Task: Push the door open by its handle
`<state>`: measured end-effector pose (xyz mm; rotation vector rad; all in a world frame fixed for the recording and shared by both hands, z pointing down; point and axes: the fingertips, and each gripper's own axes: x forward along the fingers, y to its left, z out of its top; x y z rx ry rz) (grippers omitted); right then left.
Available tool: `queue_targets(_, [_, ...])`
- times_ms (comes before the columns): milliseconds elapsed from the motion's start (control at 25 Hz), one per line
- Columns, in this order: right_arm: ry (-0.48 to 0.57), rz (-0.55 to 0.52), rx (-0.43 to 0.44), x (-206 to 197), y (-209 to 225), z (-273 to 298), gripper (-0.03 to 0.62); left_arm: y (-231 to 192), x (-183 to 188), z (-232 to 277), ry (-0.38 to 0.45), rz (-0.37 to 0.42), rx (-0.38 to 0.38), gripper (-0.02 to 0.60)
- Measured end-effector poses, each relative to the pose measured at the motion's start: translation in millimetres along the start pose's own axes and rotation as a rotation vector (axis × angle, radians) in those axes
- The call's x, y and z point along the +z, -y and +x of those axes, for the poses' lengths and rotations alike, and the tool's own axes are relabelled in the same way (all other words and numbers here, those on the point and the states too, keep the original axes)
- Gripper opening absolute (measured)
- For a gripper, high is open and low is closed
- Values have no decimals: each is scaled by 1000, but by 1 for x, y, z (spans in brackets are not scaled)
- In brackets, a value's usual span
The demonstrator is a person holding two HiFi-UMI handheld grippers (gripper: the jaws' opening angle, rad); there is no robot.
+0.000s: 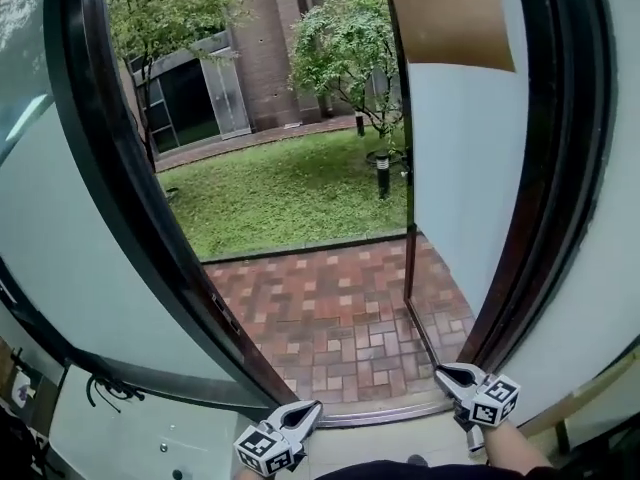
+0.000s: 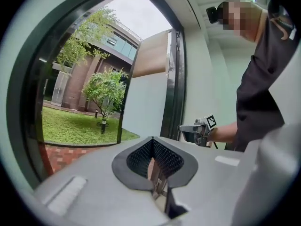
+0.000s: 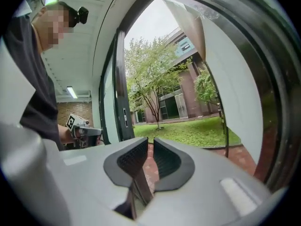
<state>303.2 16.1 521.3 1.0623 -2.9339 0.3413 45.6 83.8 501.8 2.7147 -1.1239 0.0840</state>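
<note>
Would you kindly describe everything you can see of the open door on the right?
The door is a pale, frosted-looking panel in a thin dark frame, with a tan board covering its top. It stands upright, swung outward over the red brick paving, wide open, and nothing touches it.

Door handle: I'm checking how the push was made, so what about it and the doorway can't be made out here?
- Handle: no view shows one; the open door shows only a bare panel, cut by the head view's top edge.
- Small plate on the dark post, right gripper view: too small to identify.
- The door's far face: turned away in every view.
</note>
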Motion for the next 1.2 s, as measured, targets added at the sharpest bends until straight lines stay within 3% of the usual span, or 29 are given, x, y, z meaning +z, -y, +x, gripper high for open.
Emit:
queue_targets(120, [9, 29, -43, -2, -30, 3, 3, -17, -5, -30, -1, -18, 26, -2])
queue_targets(280, [-7, -16, -11, 5, -48, -9, 2, -11, 3, -38, 41, -17, 43, -2])
queue_targets(720, [-41, -25, -1, 11, -26, -50, 2, 26, 16, -19, 98, -24, 54, -2])
queue_targets(1200, [-55, -71, 33, 15, -25, -45, 2, 31, 17, -15, 105, -18, 73, -2])
